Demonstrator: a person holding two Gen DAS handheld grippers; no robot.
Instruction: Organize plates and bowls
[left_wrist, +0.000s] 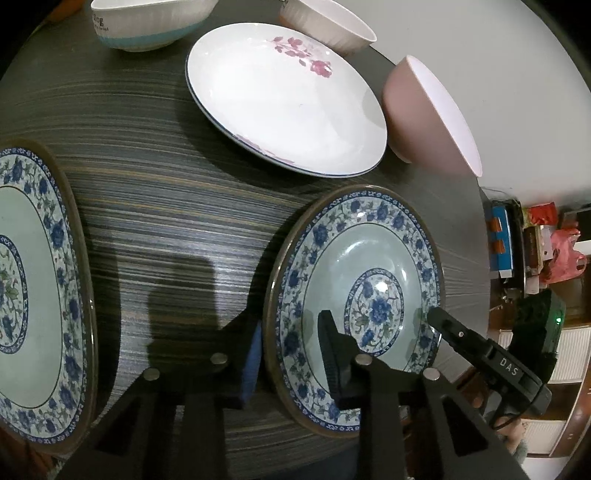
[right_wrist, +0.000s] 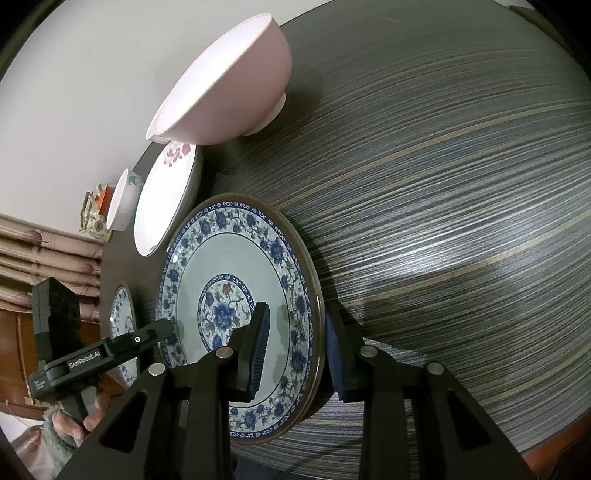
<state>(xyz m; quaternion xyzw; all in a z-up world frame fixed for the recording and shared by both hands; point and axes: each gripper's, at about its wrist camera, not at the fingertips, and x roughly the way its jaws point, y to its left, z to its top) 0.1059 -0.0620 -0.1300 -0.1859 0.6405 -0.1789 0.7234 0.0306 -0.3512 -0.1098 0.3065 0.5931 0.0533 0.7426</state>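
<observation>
Both tools (left_wrist: 291, 354) (right_wrist: 295, 350) astride blue-flowered plate (left_wrist: 388, 236) rim; second plate (left_wrist: 33, 295) left-view only

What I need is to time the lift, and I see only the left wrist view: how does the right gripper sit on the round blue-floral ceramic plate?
Observer: The right gripper straddles the rim of the round blue-floral ceramic plate, one finger over its well, the other outside, above the striped dark table.
Operator: Clamped yet?
Observer: No. Its jaws are open; the inner pad stands clear of the rim.
</observation>
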